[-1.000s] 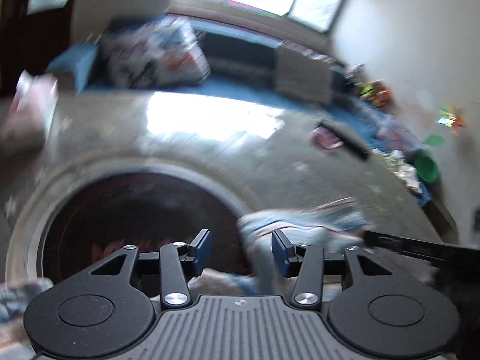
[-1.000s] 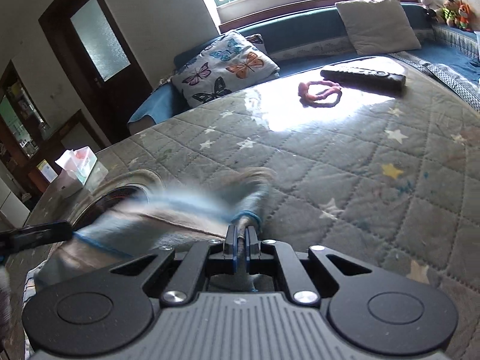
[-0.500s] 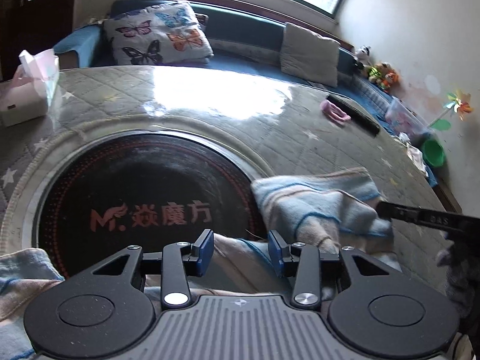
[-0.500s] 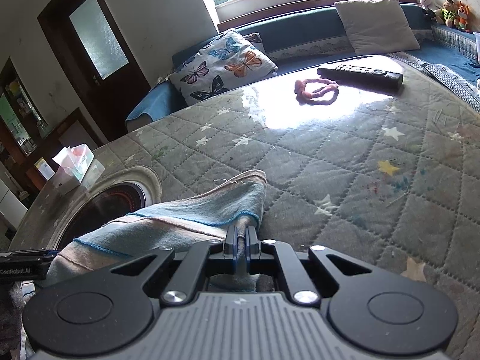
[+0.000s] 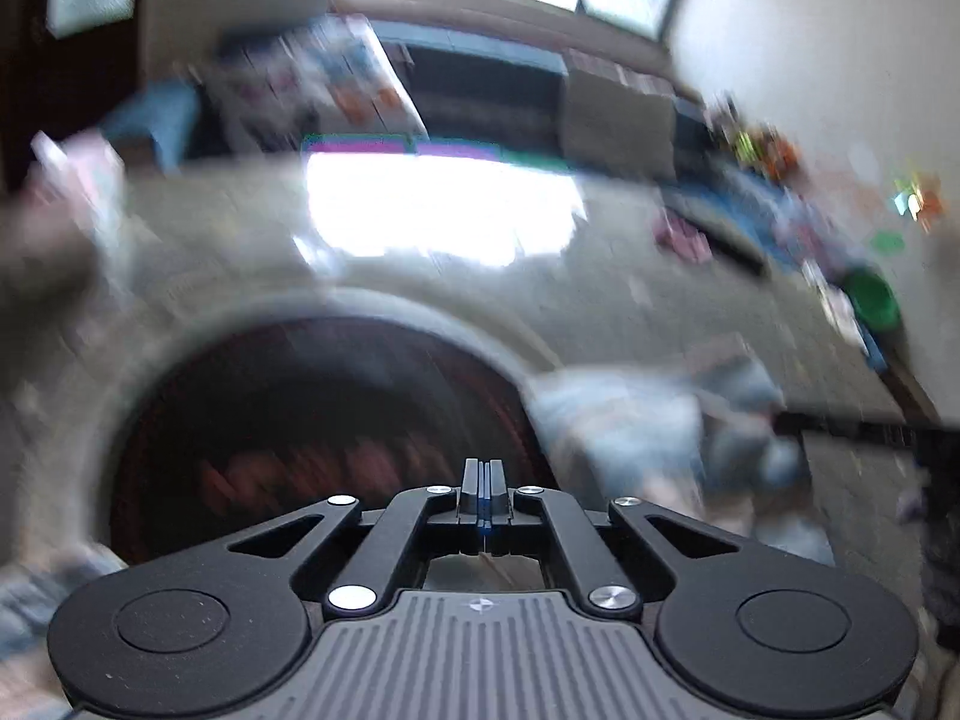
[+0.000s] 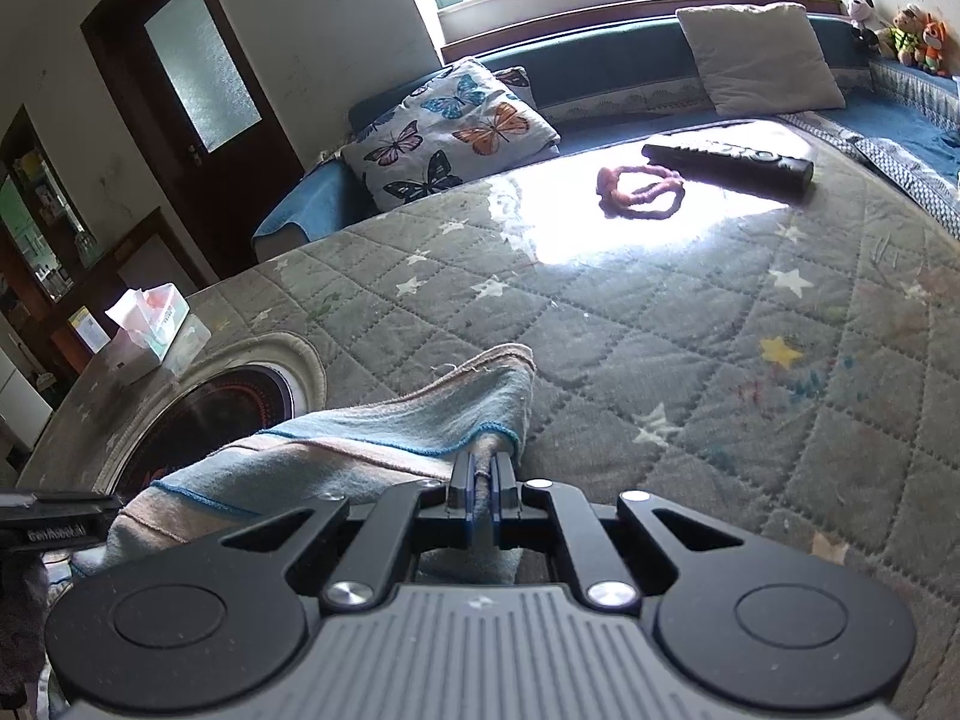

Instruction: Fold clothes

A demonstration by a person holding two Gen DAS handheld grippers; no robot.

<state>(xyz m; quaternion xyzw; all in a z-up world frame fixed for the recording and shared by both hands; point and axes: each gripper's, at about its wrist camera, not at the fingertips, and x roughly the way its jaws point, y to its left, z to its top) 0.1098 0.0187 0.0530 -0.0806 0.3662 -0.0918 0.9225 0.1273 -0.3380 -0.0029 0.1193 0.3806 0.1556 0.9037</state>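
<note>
Right wrist view shows my right gripper [image 6: 480, 480] pinching the edge of the striped blue cloth [image 6: 384, 450], which drapes left over the gray quilted cover [image 6: 690, 330]. My left gripper [image 5: 482, 483] has just snapped tight together with no cloth between its fingers; that view is blurry.
</note>
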